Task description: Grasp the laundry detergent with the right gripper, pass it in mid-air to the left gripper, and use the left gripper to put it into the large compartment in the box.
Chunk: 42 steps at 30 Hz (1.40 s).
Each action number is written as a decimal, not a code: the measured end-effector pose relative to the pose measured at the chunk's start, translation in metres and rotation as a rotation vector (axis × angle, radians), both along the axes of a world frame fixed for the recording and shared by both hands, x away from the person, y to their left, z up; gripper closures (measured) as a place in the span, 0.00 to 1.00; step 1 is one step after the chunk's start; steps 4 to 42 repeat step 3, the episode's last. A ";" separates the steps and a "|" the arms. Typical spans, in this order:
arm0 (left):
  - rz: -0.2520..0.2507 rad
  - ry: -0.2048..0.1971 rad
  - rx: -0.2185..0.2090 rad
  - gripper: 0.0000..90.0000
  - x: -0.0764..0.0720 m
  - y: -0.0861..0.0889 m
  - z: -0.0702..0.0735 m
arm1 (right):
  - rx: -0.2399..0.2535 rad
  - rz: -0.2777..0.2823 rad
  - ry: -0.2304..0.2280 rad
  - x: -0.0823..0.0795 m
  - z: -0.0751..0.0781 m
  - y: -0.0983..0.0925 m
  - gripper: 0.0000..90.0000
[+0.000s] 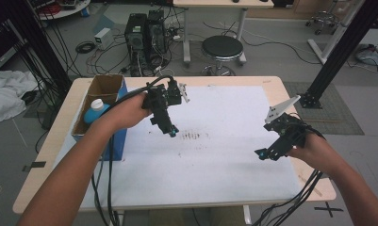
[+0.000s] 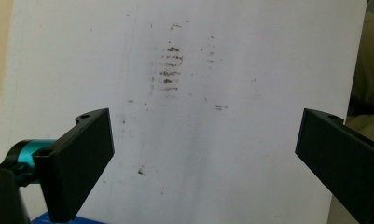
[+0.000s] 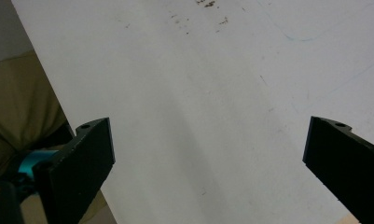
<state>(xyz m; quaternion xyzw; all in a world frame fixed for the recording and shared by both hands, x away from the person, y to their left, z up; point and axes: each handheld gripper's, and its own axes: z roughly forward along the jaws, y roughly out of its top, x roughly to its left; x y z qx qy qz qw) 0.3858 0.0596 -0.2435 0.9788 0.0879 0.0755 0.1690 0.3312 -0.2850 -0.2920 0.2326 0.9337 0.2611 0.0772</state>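
Both my grippers hover over the white sheet, jaws apart and holding nothing.

My left gripper (image 1: 170, 129) hangs above the left-centre of the white paper sheet (image 1: 224, 155) that covers the pale wooden worktop (image 1: 59, 141), just left of a patch of small brown smudge marks (image 1: 192, 136); in the left gripper view those marks (image 2: 168, 70) lie ahead of my wide-spread jaws. My right gripper (image 1: 264, 154) is held near the sheet's right edge, well apart from the left one, its jaws likewise spread wide over bare paper (image 3: 198, 116) in the right gripper view. At the worktop's left side, just left of my left forearm, stands an open brown cardboard box with a blue front (image 1: 115, 141), and inside it sits a blue plastic bottle with a white cap (image 1: 96, 110).
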 end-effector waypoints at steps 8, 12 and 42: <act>-0.001 0.000 -0.001 0.05 -0.001 0.001 0.000 | 0.003 -0.005 -0.003 -0.001 0.000 -0.001 0.01; -0.001 0.000 -0.001 0.05 -0.001 0.001 0.000 | 0.003 -0.005 -0.003 -0.001 0.000 -0.001 0.01; -0.001 0.000 -0.001 0.05 -0.001 0.001 0.000 | 0.003 -0.005 -0.003 -0.001 0.000 -0.001 0.01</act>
